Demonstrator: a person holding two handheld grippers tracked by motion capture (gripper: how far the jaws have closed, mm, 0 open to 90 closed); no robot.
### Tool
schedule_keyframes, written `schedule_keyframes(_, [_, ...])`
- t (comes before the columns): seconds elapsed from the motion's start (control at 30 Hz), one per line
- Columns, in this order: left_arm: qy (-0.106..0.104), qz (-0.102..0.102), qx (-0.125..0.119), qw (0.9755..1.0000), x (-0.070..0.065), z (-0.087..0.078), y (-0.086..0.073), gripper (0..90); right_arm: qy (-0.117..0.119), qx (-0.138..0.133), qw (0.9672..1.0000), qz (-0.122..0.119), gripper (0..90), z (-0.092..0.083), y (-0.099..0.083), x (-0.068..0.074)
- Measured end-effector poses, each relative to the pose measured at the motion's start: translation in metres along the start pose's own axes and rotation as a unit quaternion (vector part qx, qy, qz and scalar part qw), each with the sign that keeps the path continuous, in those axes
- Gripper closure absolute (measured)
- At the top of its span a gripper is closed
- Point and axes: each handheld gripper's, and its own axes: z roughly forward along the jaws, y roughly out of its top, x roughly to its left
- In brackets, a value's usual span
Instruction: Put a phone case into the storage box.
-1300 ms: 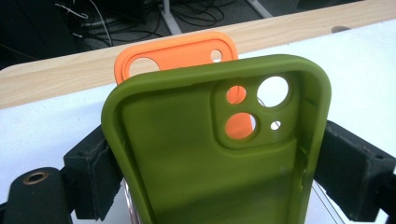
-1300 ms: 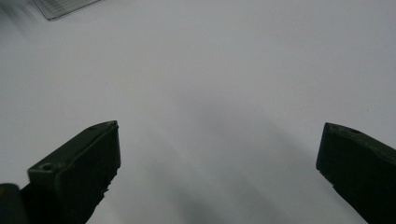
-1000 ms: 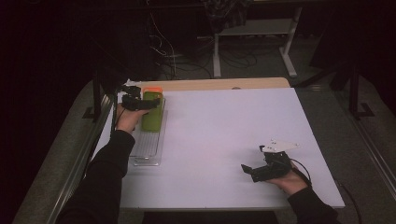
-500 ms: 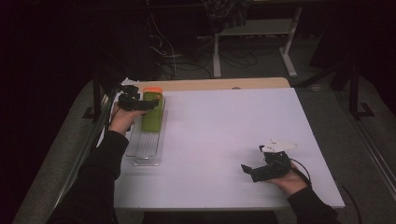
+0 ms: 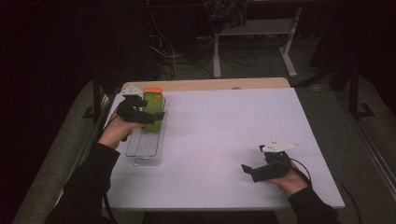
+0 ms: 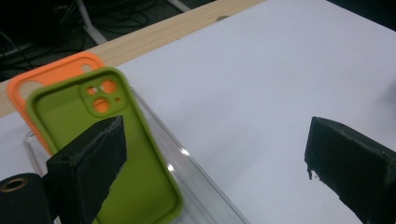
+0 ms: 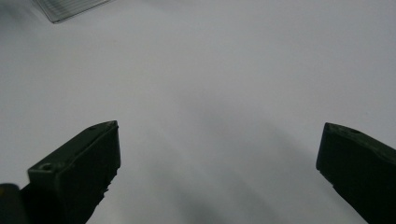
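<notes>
A green phone case [image 5: 152, 103] [image 6: 65, 112] lies in the far end of a clear plastic tray [image 5: 144, 149] [image 6: 201, 191] at the table's left. It overlaps an orange phone case [image 5: 152, 90] [image 6: 51, 77] behind it. My left gripper [image 5: 155, 116] [image 6: 217, 140] hovers over the green case with its jaws wide open. One jaw is above the case and the other is out over the bare table. My right gripper [image 5: 247, 170] [image 7: 219, 135] rests near the front right of the table, open, with nothing between its jaws.
The white table top [image 5: 224, 135] has a wooden strip [image 5: 210, 84] along its far edge. A corner of the tray [image 7: 70, 7] lies far ahead of the right gripper. Beyond the table are dark floor, cables and a stand's legs [image 5: 252, 51].
My left hand and gripper have drifted slightly toward the near side along the tray, staying open over the green case. The right gripper has not moved.
</notes>
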Motion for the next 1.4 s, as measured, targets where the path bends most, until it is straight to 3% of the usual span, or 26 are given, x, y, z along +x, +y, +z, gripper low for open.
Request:
schedule_keyframes(0.17, [-0.012,0.012,-0.001,0.9999,-0.012,-0.003,-0.01,1.8,0.001,0.003,1.0,-0.002,0.0,-0.001,0.001,0.0])
schedule_keyframes(0.4, [-0.033,0.012,-0.005,0.9994,-0.026,-0.004,-0.021,0.0,0.006,0.002,1.0,-0.007,0.0,-0.004,0.004,0.0])
schedule_keyframes(0.6, [-0.034,0.025,0.003,0.9991,-0.034,-0.006,-0.035,0.0,0.014,0.003,0.9999,-0.009,0.0,-0.007,0.007,0.001])
schedule_keyframes(0.9, [-0.041,0.038,0.011,0.9984,-0.04,-0.013,-0.058,0.0,0.011,-0.012,0.9997,-0.019,0.0,-0.015,0.013,0.0])
schedule_keyframes(1.23, [-0.064,0.044,-0.002,0.997,-0.047,-0.021,-0.082,0.0,0.017,-0.025,0.9992,-0.027,0.0,-0.019,0.016,0.001])
schedule_keyframes(1.4, [-0.073,0.049,0.015,0.996,-0.05,-0.017,-0.087,0.0,0.023,-0.029,0.9989,-0.029,0.0,-0.02,0.018,0.003])
